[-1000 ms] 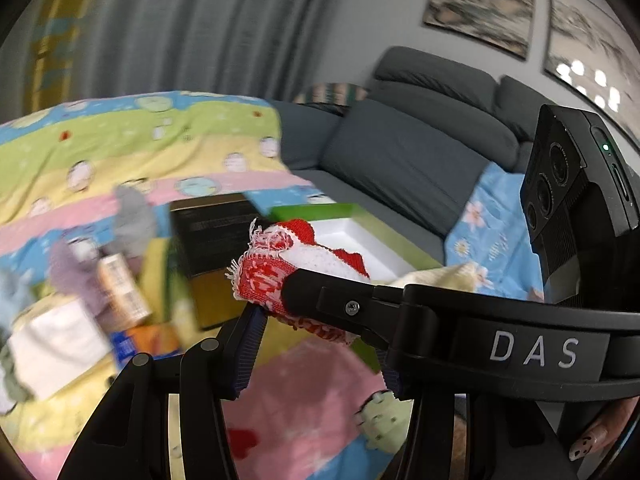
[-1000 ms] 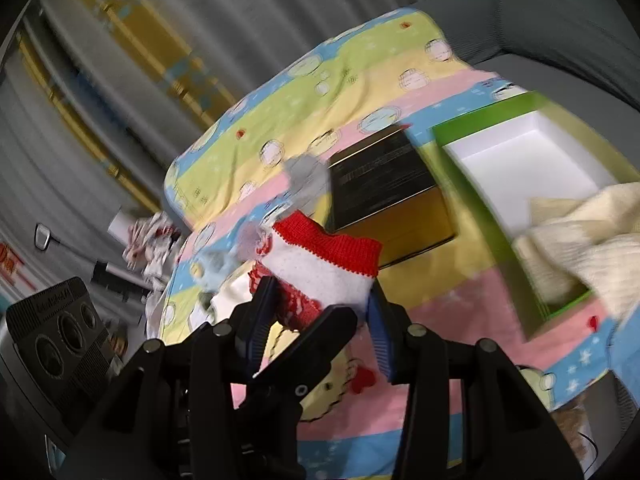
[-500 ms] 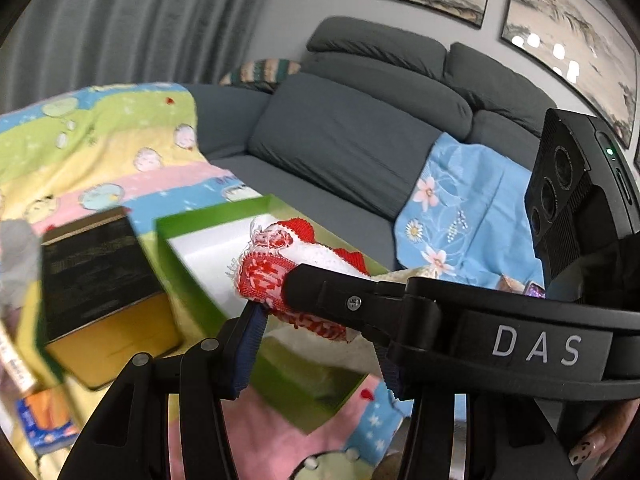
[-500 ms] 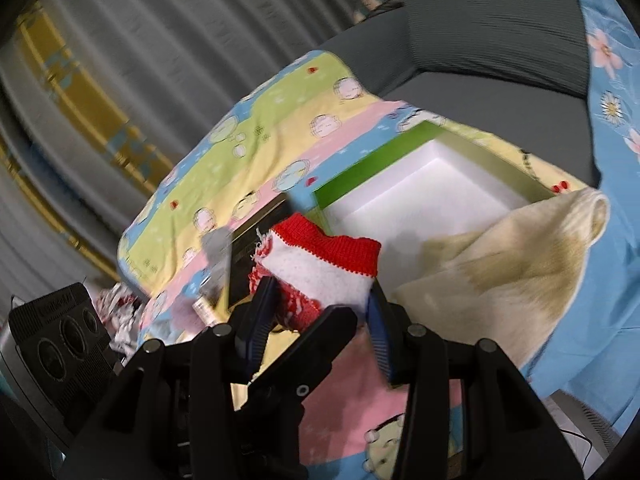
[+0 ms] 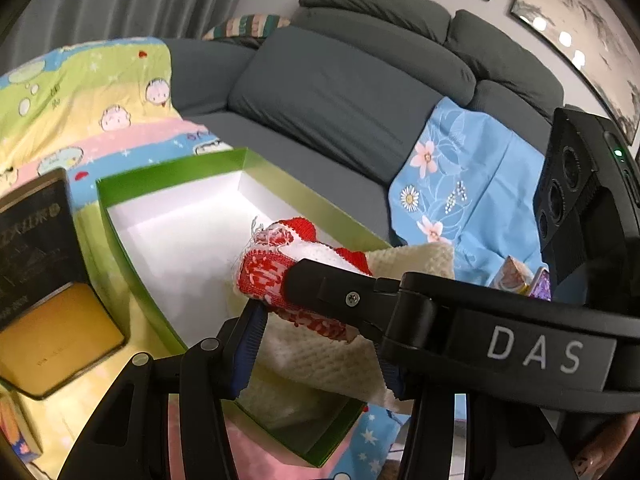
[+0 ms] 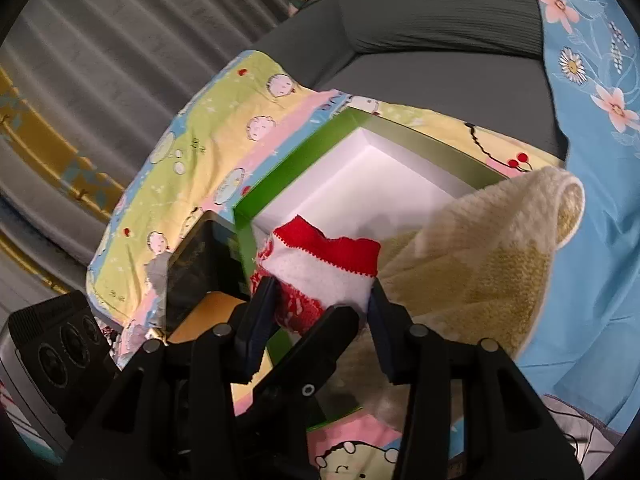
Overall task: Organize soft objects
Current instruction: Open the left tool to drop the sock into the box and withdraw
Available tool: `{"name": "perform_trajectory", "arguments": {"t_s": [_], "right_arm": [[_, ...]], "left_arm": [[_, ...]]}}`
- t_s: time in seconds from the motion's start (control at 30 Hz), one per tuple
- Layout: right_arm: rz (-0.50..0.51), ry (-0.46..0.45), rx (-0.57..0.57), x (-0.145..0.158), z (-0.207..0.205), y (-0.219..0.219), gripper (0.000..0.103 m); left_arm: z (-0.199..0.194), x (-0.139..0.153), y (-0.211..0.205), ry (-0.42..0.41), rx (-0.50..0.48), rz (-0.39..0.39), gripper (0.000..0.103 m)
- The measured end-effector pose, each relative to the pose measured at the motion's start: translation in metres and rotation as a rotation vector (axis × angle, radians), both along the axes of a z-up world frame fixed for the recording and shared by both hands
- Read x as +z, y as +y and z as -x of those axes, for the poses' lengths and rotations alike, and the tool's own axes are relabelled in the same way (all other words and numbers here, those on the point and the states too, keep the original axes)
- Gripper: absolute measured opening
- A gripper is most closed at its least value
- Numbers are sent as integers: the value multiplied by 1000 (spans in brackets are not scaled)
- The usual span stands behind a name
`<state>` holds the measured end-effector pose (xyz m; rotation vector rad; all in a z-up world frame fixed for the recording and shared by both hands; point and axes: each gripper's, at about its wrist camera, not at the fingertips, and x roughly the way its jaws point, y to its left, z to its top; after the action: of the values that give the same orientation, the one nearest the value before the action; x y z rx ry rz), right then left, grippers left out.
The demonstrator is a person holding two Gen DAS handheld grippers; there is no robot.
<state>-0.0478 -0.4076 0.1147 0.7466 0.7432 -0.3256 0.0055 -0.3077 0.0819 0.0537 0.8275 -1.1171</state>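
Framed pictures (image 5: 576, 20) and sofa back (image 5: 348, 92) show only leftward.

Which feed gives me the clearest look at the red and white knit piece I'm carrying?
The right wrist view: the red and white knit piece shows unobstructed there, red band on top, white body between the right claw's pads. In the left wrist view the right claw's arm crosses it, leaving only its frayed patterned end visible.

Soft indoor light, fisheye-warped edges
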Motion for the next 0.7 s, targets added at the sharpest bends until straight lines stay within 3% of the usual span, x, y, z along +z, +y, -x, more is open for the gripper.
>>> {"name": "perform_trajectory", "arguments": {"t_s": [0.1, 0.17, 0.23, 0.37, 0.47, 0.7], "right_arm": [[26, -9, -15, 5, 0, 2, 50], [50, -4, -29, 8, 0, 3, 60], [83, -3, -39, 14, 4, 6, 77], [124, -30, -26, 28, 8, 15, 86], [157, -42, -6, 38, 11, 28, 89], [202, -114, 177, 48, 5, 93, 102]], "left_arm": [[-1, 0, 2, 19, 6, 4, 52], [-2, 2, 3, 43, 13, -7, 52], [-3, 6, 10, 53, 21, -1, 52], [-3, 15, 34, 53, 66, 21, 71], [-2, 25, 64, 64, 96, 61, 73], [2, 28, 177, 13, 369, 15, 78]]}}
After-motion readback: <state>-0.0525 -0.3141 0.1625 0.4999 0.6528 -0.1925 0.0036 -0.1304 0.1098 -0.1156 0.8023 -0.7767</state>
